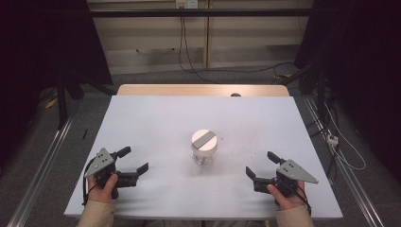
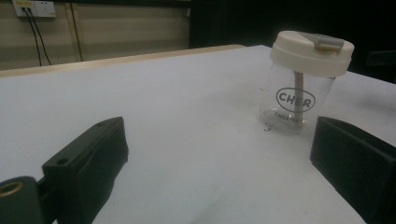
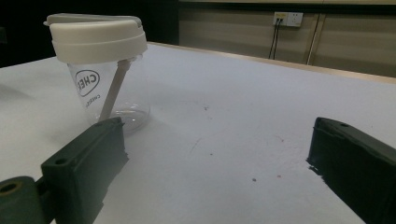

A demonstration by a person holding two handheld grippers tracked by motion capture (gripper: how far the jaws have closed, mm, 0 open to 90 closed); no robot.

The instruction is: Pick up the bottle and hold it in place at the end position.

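The jar point(image 1: 204, 150) with the white lid point(image 1: 204, 139) stands in the middle of the desk point(image 1: 156, 118), between both grippers. The left gripper point(image 1: 134, 160) and right gripper point(image 1: 261, 165) are spread wide, holding nothing. Best to come in slowly from both sides, hold the glass low, and keep it upright.

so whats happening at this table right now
A person sits at a white table with a two-jaw gripper in each hand. A clear jar with a white lid stands upright in the middle, a thin stick inside it leaning under the lid. The left gripper and right gripper rest near the table's front edge on either side of the jar, both open and holding nothing. Nothing touches the jar yet.
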